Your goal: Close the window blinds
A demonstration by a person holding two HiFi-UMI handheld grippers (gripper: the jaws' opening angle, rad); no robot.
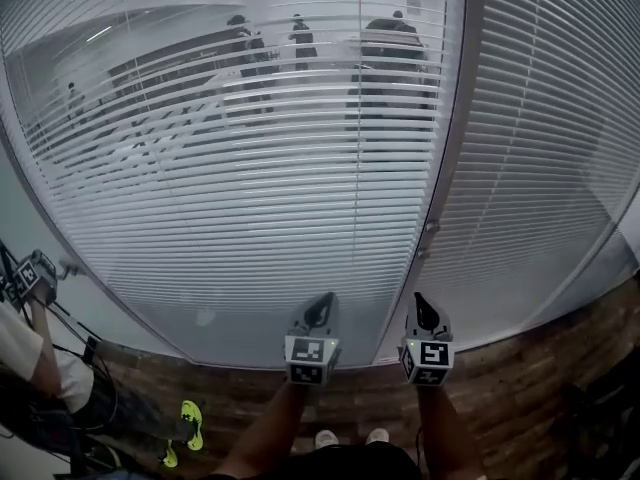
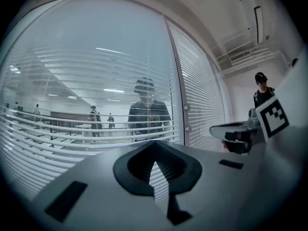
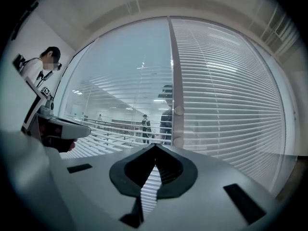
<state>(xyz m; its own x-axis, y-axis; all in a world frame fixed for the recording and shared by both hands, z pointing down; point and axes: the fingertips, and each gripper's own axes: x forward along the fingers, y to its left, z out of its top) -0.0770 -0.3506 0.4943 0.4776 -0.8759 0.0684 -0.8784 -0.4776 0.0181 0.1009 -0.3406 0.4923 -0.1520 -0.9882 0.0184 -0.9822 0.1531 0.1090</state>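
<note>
White slatted blinds hang behind a glass wall. The left panel's blinds have their slats tilted apart, so a room with people shows through. On the right panel the slats lie nearly flat and block the view. A grey frame post divides the panels and carries two small round knobs. My left gripper and right gripper are side by side low in the head view, pointing at the glass and short of it. Both are shut with nothing held: the left jaws and the right jaws meet at their tips.
A person stands at the far left holding a small device on a rod. Brown brick-patterned floor runs along the base of the glass. My own shoes show below the grippers.
</note>
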